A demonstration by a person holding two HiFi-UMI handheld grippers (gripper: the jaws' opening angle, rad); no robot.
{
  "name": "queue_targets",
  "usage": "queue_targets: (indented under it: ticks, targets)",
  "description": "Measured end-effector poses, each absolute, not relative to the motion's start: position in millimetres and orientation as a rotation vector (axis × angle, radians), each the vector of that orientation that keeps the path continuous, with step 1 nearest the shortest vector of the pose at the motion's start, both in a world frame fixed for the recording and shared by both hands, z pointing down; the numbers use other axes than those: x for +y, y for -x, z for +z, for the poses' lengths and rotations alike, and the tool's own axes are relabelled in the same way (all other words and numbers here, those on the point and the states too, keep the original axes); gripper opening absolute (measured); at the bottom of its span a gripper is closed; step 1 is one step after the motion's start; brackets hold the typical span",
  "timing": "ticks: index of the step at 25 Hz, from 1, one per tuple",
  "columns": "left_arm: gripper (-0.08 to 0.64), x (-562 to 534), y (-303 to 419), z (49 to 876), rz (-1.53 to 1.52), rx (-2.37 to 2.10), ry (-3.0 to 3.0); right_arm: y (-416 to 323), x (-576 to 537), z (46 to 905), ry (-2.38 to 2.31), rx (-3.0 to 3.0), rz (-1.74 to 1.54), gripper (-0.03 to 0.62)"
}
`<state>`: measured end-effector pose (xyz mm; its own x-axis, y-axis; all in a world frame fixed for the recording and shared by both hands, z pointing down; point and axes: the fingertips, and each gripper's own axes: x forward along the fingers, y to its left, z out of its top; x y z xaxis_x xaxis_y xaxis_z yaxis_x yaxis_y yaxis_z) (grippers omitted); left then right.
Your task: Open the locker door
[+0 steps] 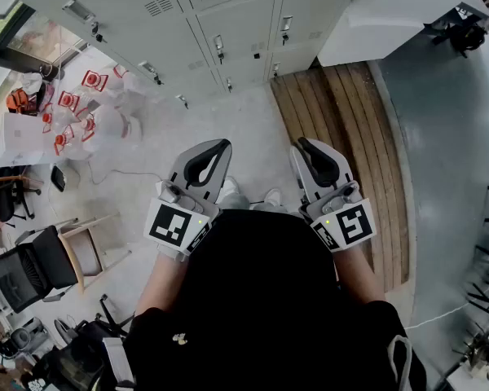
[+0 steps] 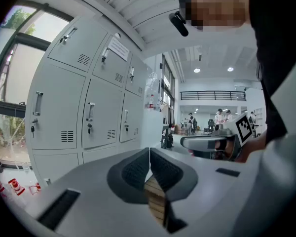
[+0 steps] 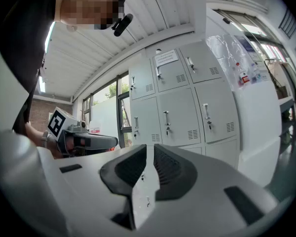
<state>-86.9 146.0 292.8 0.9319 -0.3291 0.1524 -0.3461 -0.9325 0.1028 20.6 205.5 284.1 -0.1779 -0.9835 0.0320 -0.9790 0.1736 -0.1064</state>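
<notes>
A bank of grey locker doors (image 1: 236, 19), each with a small handle (image 1: 218, 47) and vent slots, stands ahead of me, all shut. My left gripper (image 1: 225, 144) and right gripper (image 1: 301, 144) are held side by side close to my body, well short of the lockers and touching nothing. In the left gripper view the lockers (image 2: 64, 107) fill the left side and the jaws (image 2: 149, 154) are shut, nothing between them. From the right gripper view the lockers (image 3: 177, 112) lie straight ahead; those jaws (image 3: 149, 152) are shut and hold nothing.
A wooden slatted floor strip (image 1: 342, 129) runs along the right below a white cabinet (image 1: 391, 15). Left of me are red-and-white items (image 1: 73, 104), a wooden chair (image 1: 85, 247) and a black office chair (image 1: 28, 271). Several people (image 2: 219, 117) stand far down the hall.
</notes>
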Motion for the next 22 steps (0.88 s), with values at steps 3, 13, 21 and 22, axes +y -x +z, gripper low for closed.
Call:
queue_targets:
  ticks: [3,13,21,22]
  targets:
    - [0.023,133.5,99.1,295.8,0.208,-0.513,-2.956,-6.7,192.2,284.7,1.981,2.379,-0.164,0.061]
    - [0.025,80.7,162.4,311.8,0.222,-0.481,-2.956,34.6,137.3,298.0,2.029,2.379,-0.235,0.061]
    - [0.024,46.1,169.0,333.1,0.261,-0.483,-2.910,20.9,92.5,311.4,2.070,2.362,-0.304,0.063]
    - [0.023,40.7,165.1,331.5,0.243,-0.493,-2.918,17.2,85.7,313.4,2.066,2.364,-0.313,0.063]
